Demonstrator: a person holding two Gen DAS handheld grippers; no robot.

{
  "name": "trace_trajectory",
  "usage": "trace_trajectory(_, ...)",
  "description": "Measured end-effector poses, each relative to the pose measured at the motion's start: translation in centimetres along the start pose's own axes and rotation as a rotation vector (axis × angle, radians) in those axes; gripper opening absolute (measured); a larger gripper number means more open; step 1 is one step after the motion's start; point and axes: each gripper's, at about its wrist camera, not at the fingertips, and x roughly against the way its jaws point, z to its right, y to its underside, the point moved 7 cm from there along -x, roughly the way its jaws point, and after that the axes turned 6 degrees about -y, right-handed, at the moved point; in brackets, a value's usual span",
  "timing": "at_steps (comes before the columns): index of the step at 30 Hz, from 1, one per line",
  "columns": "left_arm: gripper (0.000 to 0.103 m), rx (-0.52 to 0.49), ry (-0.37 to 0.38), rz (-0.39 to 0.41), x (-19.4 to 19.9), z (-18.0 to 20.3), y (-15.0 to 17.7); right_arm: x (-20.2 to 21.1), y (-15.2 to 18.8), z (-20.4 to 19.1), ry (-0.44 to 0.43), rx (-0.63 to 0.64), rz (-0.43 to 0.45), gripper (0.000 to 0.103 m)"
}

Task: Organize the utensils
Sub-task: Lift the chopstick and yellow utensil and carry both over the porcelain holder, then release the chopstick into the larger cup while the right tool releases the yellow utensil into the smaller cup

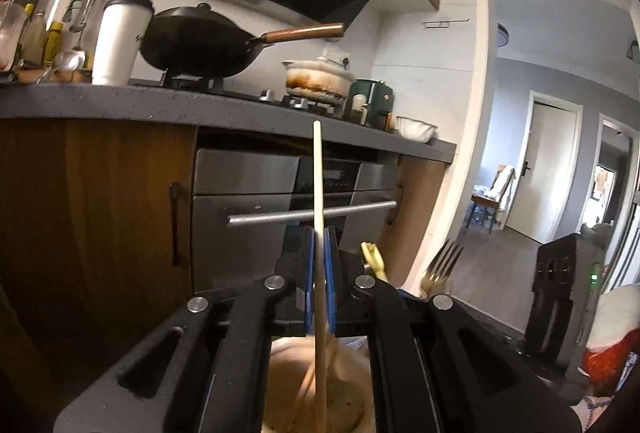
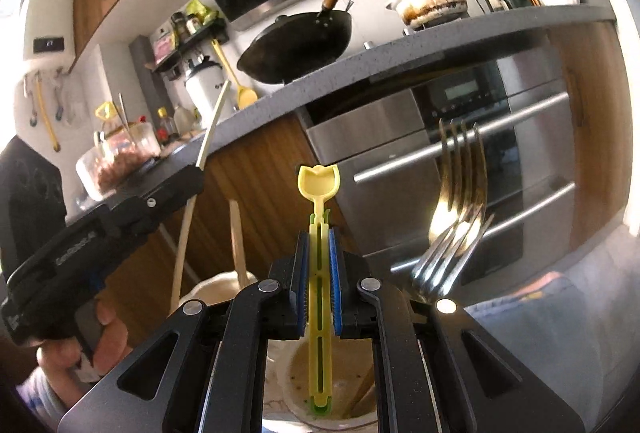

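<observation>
The left gripper (image 1: 319,269) has its blue-padded fingers (image 1: 309,273) pressed onto one pale wooden chopstick (image 1: 318,201), a slim straight rod standing upright, its lower end reaching into a beige utensil cup (image 1: 348,377) at 6 o'clock; the right gripper (image 2: 320,265) has its fingers (image 2: 335,273) closed tight on one yellow plastic spoon (image 2: 319,189), slotted along the handle, with a green layer behind and a small tulip-shaped bowl pointing to 12 o'clock, its foot over the same cup (image 2: 296,385); two metal forks (image 2: 460,193) stand tines-up at 2 o'clock of the spoon, glinting gold; a second chopstick (image 2: 238,241) leans out of the cup at 10 o'clock; beyond, one steel oven (image 1: 248,201) with bar handles sits under the dark counter (image 1: 120,101), which carries one black wok (image 1: 200,41) with a wooden handle, one stained white pot (image 1: 316,81) and one white tumbler (image 1: 120,41).
</observation>
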Motion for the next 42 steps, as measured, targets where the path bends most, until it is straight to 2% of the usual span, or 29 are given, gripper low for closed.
trace_trajectory(11,0.005,-0.018,-0.007,-0.067,0.9,-0.7,3.4,0.5,2.2,-0.2,0.092,0.125,0.006,0.01)
trace_trajectory(15,0.005,-0.03,-0.018,-0.095,1.0,-0.8,4.4,0.7,1.9,-0.3,0.112,0.135,0.024,0.01)
trace_trajectory(19,0.005,-0.03,-0.029,-0.104,1.2,-0.7,4.7,0.2,0.7,-0.4,0.123,0.13,0.055,0.01)
trace_trajectory(24,0.005,-0.033,-0.029,-0.1,1.5,-0.5,4.4,-0.8,1.4,-0.4,0.147,0.177,0.029,0.01)
trace_trajectory(35,0.005,-0.029,-0.043,-0.11,1.8,-1.1,4.5,1.5,3.5,0.5,0.124,0.139,0.003,0.01)
trace_trajectory(42,0.005,-0.036,-0.046,-0.116,2.1,-1.2,4.6,2.0,3.8,0.5,0.122,0.128,-0.013,0.01)
